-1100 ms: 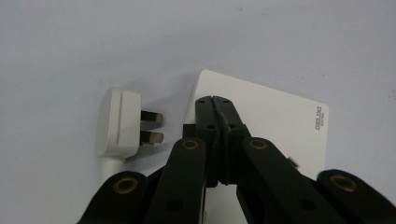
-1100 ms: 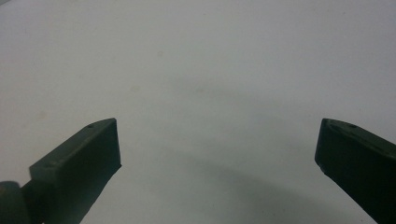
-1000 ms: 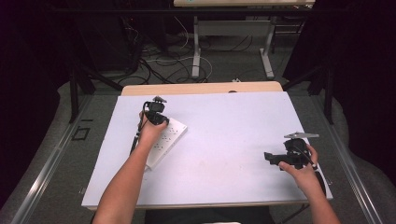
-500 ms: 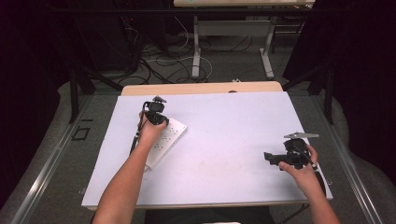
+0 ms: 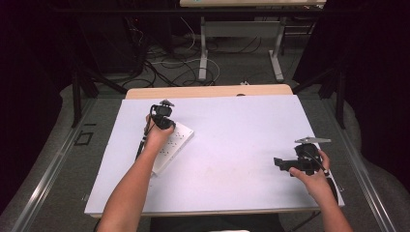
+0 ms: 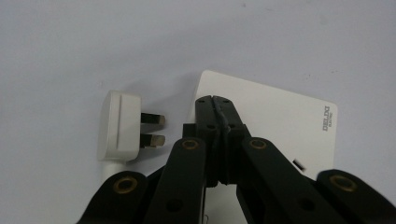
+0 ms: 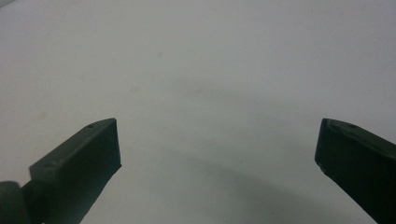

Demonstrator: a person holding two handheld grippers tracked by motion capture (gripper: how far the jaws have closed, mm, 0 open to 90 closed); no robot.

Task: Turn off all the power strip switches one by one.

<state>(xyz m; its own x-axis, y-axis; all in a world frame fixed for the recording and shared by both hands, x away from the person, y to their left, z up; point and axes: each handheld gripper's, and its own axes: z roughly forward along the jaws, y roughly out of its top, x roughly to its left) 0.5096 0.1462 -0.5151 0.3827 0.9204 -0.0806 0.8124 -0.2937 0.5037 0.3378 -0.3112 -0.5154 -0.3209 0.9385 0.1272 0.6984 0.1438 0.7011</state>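
high view puts the flat white plastic power strip (image 5: pixel 172 146) left of centre on the pale grey table top (image 5: pixel 232 145), lying slantwise from upper right to lower left. the left gripper (image 5: pixel 163 117) sits over the strip's upper end, with the left hand (image 5: pixel 157 135) behind it and the bare forearm running down to the bottom edge of the frame.

left gripper view shows that claw pressed together, tips meeting with nothing between them, pointing down over a corner of the strip (image 6: pixel 280 126), whose printed brand mark sits at the right of the frame. just left of the tips lies a white three-pin plug (image 6: pixel 119 126), pins aimed at the strip but apart from it, its cord leaving at the lower left.

the strip looks stiff, light and smooth, so it would likely slide on the table if pushed; a long edge seems the sounder place to pinch. the plug is small and rigid, best taken across its flat sides, clear of the pins.

at the lower right of the high view the right gripper (image 5: pixel 292 164) is held level in the right hand (image 5: pixel 316 176), nose toward the left of the frame. right gripper view shows its claw (image 7: pixel 215 149) spread wide over bare table, holding nothing.
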